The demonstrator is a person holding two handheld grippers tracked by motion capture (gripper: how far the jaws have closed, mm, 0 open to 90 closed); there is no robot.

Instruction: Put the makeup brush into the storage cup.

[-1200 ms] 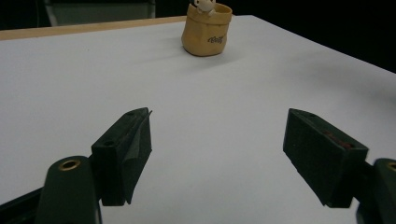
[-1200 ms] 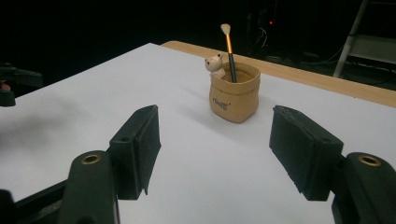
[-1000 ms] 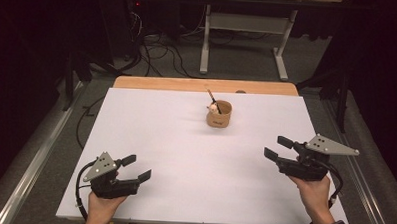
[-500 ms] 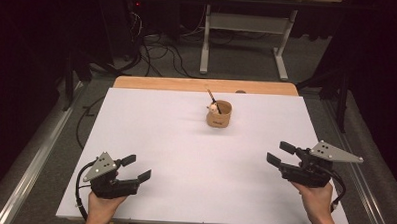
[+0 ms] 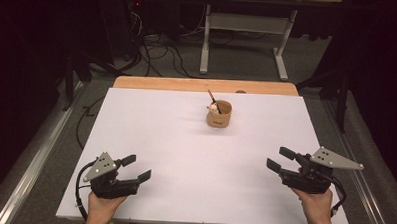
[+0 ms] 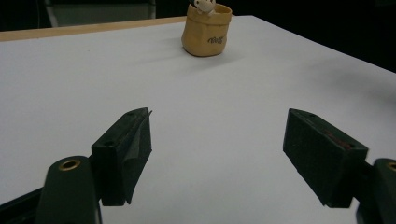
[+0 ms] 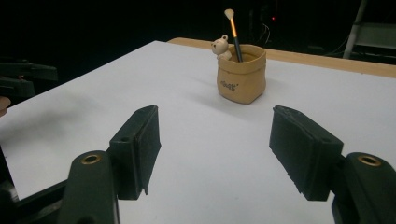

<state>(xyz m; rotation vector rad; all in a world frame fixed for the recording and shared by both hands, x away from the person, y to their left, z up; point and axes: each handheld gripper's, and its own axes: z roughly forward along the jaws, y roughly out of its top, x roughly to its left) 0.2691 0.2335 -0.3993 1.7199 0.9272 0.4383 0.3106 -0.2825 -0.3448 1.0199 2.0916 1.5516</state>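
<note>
Tan pot [image 5: 219,114] with its brush [image 5: 211,97] stands untouched at upper centre; left gripper [image 5: 135,169] and right gripper [image 5: 276,159] rest lower down, jaws spread, holding nothing, everything left.

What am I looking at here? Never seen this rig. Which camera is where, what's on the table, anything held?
No robot: a person holds a two-jaw hand tool in each hand. The high view looks down on the white table, with the left gripper and right gripper near its front edge. Each gripper view comes from a camera riding on that gripper, looking along its black jaws. Far across the table stands a tan pot with a small bear figure and a brush in it. Both grippers are open and hold nothing.
</note>
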